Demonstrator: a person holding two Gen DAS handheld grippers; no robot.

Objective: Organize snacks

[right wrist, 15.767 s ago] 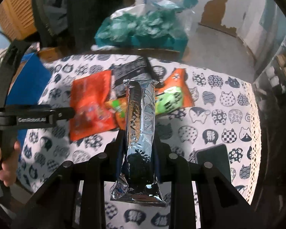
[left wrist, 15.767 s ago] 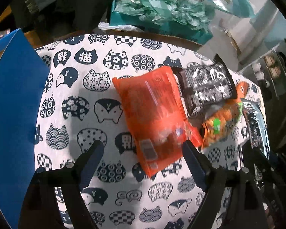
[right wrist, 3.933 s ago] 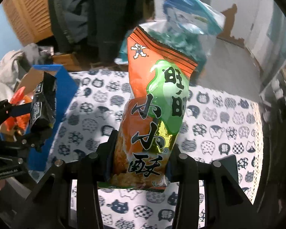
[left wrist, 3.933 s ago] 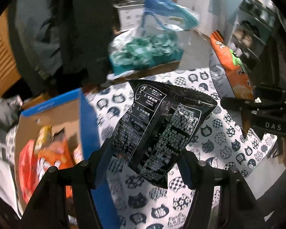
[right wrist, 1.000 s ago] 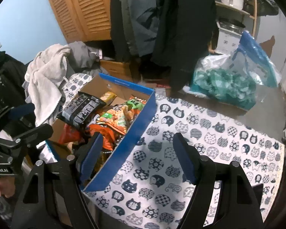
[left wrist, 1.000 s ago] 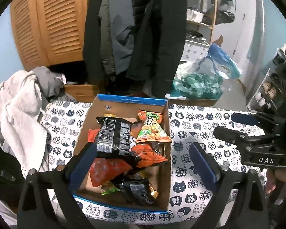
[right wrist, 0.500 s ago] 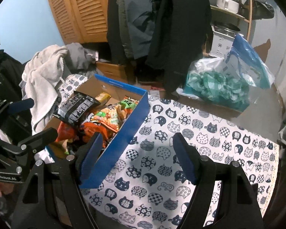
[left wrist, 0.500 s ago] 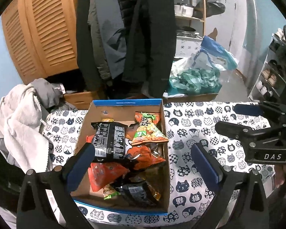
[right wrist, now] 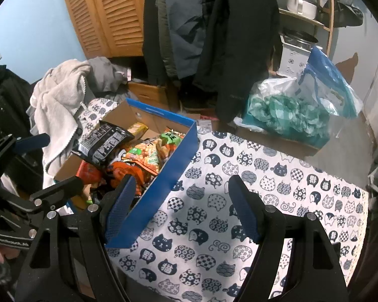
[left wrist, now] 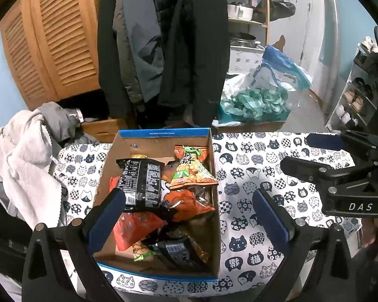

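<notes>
A blue-rimmed cardboard box (left wrist: 163, 133) (right wrist: 168, 173) stands on the cat-print tablecloth (left wrist: 252, 176) (right wrist: 239, 176), filled with several snack bags. On top lie a black bag (left wrist: 139, 182) (right wrist: 104, 139), an orange-and-green bag (left wrist: 191, 168) (right wrist: 146, 156) and a red-orange bag (left wrist: 136, 226). My left gripper (left wrist: 187, 216) hangs open above the box, nothing between its fingers. My right gripper (right wrist: 181, 210) is open over the cloth just right of the box, also holding nothing; in the left wrist view it appears at the right (left wrist: 340, 173).
A pile of white and grey clothes (left wrist: 25, 166) (right wrist: 63, 95) lies left of the box. Dark coats (left wrist: 163, 50) hang behind the table. A clear bag of teal material (left wrist: 257, 103) (right wrist: 289, 113) sits behind. Wooden louvred doors (left wrist: 50, 50) stand at the back left.
Over the last second the views have barely shifted; both grippers stay open and the bags rest in the box. Seconds before, each gripper held a bag, now lying in the box.
</notes>
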